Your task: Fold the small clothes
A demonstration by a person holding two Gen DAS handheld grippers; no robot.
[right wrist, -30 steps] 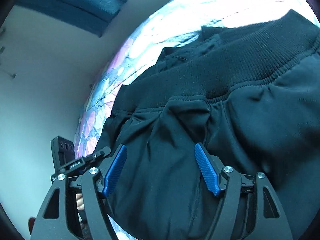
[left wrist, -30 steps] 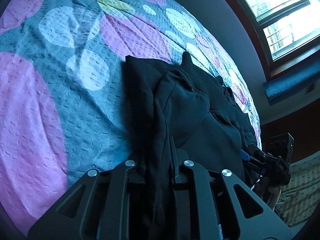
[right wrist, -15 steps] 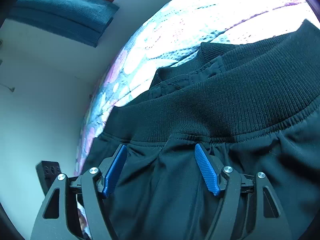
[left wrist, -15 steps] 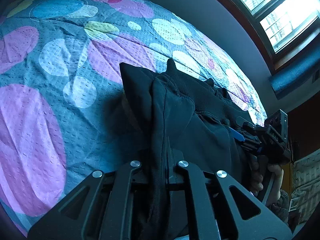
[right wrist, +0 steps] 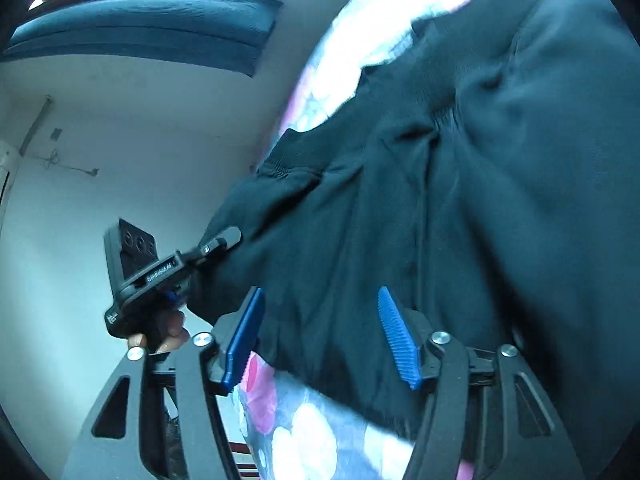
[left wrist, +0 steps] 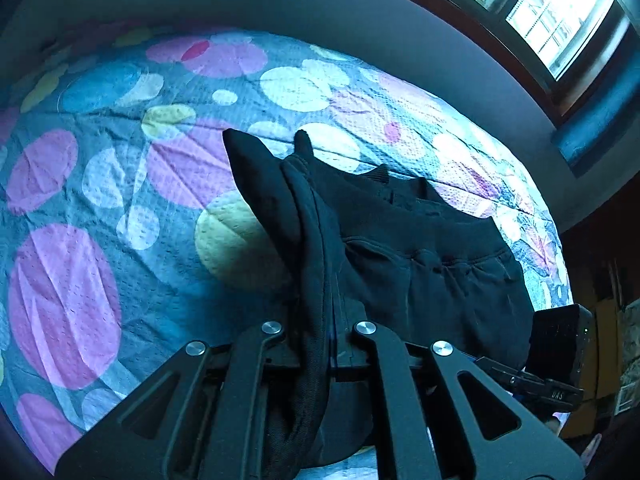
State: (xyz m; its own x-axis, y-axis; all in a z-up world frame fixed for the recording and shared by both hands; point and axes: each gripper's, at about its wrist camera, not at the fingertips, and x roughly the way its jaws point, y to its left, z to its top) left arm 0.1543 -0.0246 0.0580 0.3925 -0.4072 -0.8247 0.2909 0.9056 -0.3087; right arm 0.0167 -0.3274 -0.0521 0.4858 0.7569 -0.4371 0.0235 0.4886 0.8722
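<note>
One wide bedspread [left wrist: 120, 208], blue-grey with pink, white and yellow circles, fills most of the left wrist view, its near part cut off by the gripper frames. On it lie the black shorts [left wrist: 424, 248], partly doubled over, with a ribbed elastic waistband running across the far side; how many layers are stacked is hard to make out, and the right wrist view is blurred by motion. The left gripper [left wrist: 326, 344] is clenched on a bunched fold of the shorts, its fingertips buried in the cloth. The right gripper [right wrist: 320, 332] stands released, blue pads [right wrist: 394, 336] apart, hovering over the near hem of the shorts without gripping. A window [left wrist: 560, 16] sits far right, a blue cushion [right wrist: 152, 24] below it.
</note>
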